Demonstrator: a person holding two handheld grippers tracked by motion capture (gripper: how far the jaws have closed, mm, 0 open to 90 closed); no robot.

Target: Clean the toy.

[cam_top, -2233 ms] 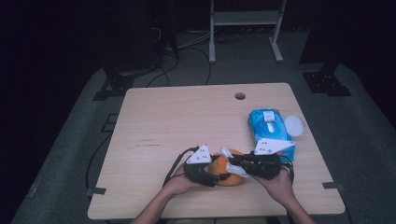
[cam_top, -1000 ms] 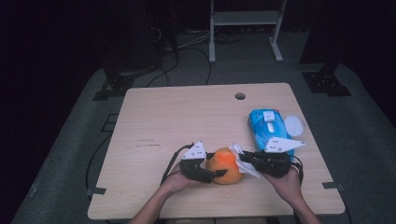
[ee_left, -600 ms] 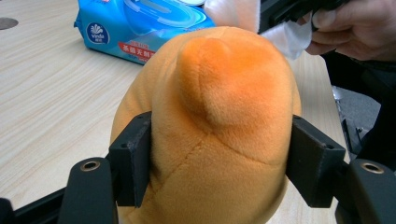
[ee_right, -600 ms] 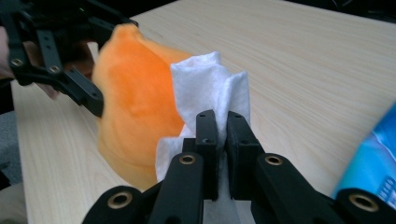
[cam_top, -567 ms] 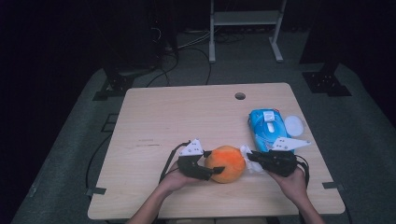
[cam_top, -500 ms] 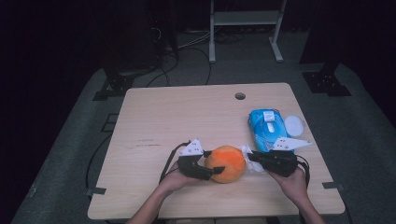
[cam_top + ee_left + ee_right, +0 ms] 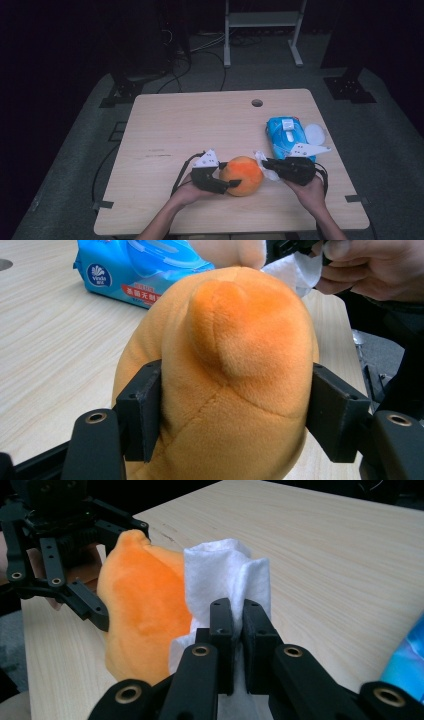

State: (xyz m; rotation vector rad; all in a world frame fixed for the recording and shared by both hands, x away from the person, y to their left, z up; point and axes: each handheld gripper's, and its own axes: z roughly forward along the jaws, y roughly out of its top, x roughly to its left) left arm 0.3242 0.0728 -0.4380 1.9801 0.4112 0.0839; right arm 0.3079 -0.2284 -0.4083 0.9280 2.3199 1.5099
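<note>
Orange plush, soft and squashy: that is what my left gripper [image 7: 231, 184] has clamped, the round orange plush toy [image 7: 242, 175] sitting between its two black jaws, which press into its flanks and dent the pile. In the left gripper view the round orange plush toy [image 7: 225, 375] bulges above the jaws, so I judge it light and springy, nothing fragile, though the fur could slide if I ease off. Best hold is where I have it, across the fat middle, low near the light wooden table [image 7: 200, 125].

Just right of the toy, my right gripper [image 7: 264, 163] is pinched shut on a crumpled white wipe [image 7: 230, 580], its jaws nearly meeting with the cloth sandwiched between. The wipe stands up limp and thin and sits right against the toy's side; I judge it will fold under any push, so gripping the bunched fold is right.

Beyond my right gripper lies a blue wet-wipe pack [image 7: 285, 135], near but apart.
</note>
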